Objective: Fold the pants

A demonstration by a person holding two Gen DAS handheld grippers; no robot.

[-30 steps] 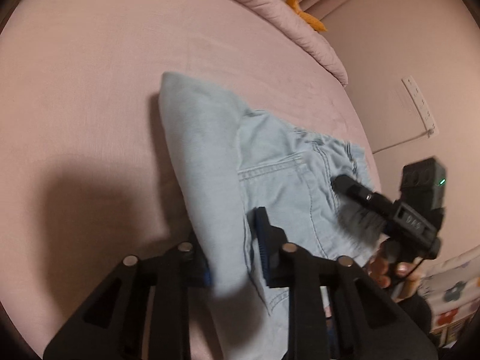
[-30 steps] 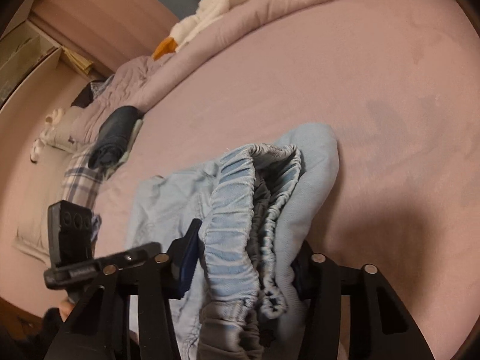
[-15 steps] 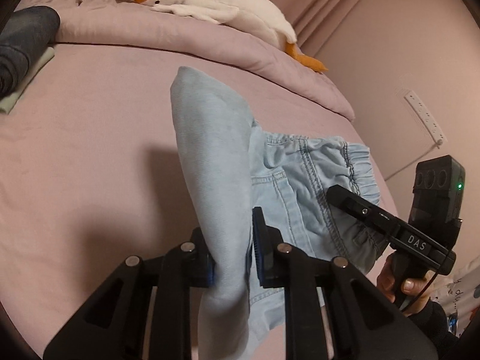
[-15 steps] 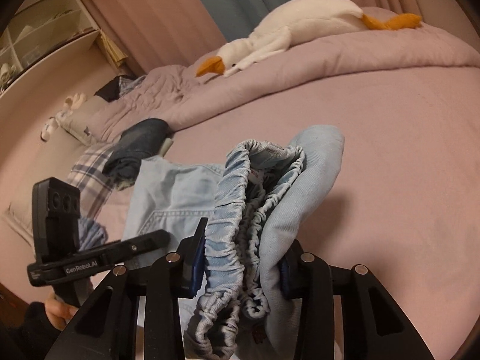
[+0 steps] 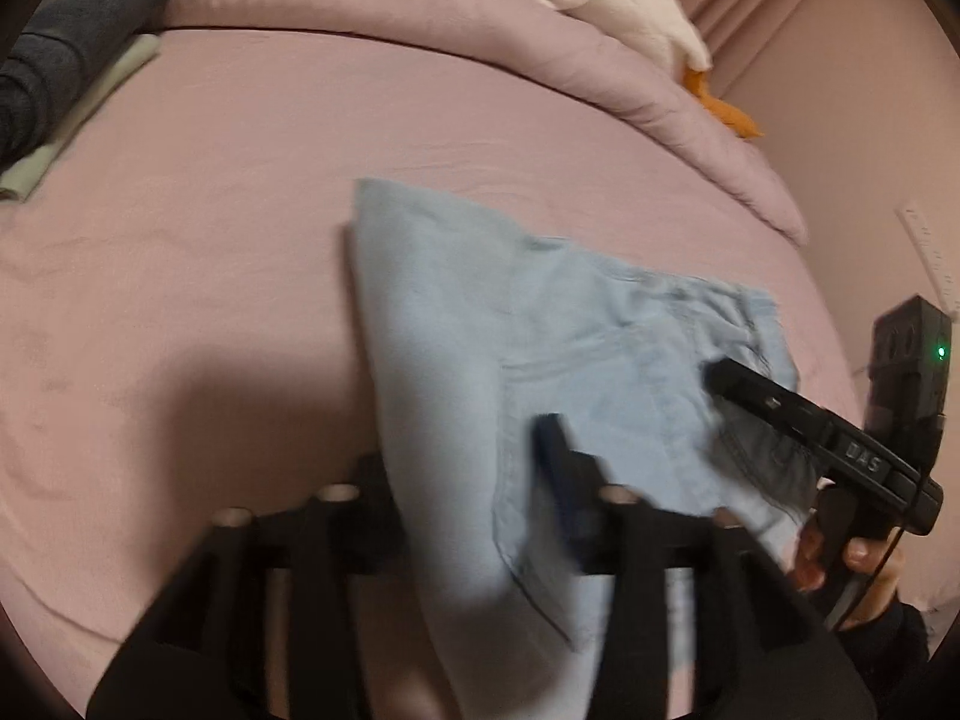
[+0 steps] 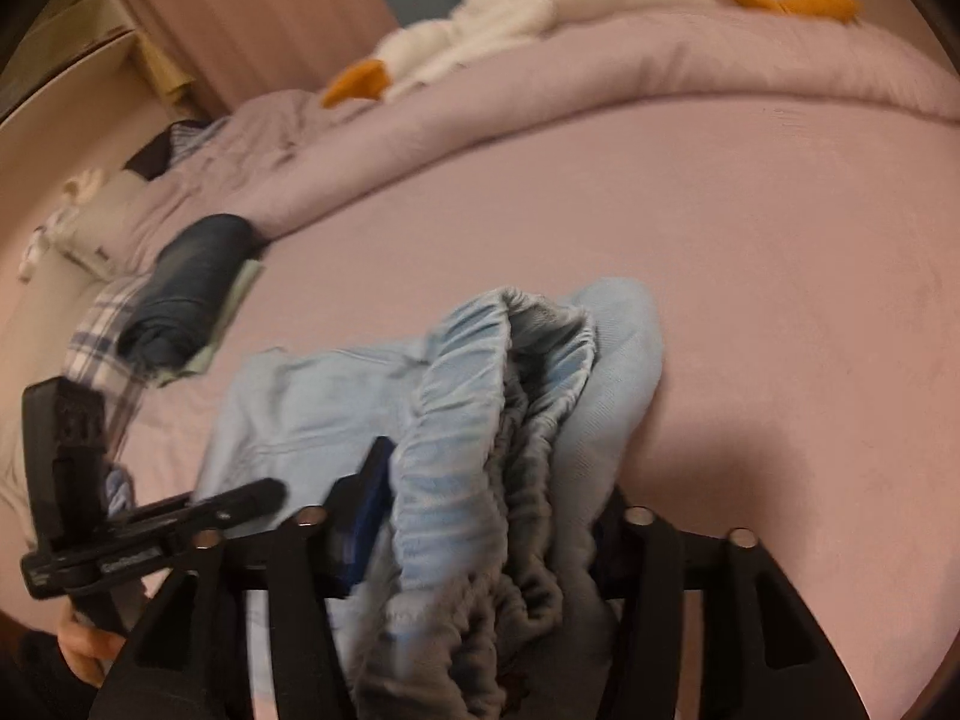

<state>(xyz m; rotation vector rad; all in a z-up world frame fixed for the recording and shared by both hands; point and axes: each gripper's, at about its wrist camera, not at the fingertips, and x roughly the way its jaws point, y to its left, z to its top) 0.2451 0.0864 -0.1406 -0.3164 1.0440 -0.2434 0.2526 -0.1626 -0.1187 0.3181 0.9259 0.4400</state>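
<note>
A wide pink bed [image 5: 240, 276] fills both views, with a rolled quilt [image 5: 480, 42] along its far edge carrying a white plush goose [image 6: 480, 24], and a dark rolled garment [image 6: 192, 282] lying off toward the left side. On the sheet near the front edge lie the light blue pants [image 5: 510, 330], already doubled into a short, thick bundle. Their long axis appears to run crosswise, from one gripper to the other: the smooth folded end sits at the left hand-held gripper [image 5: 462, 474], and the gathered elastic waistband [image 6: 492, 396] bunches up at the right hand-held gripper [image 6: 498, 516]. Each tool faces its own end of the bundle, so neither is clearly nearer; the cloth lies straight ahead of both and runs between the fingers. The jaws of both are opening, with denim between them. On the left the cloth looks loose of the spread pads; on the right the waistband heap seems to slump between fingers that no longer clamp it. Any next fold would likely have to bring one end across toward the other along that axis.
</note>
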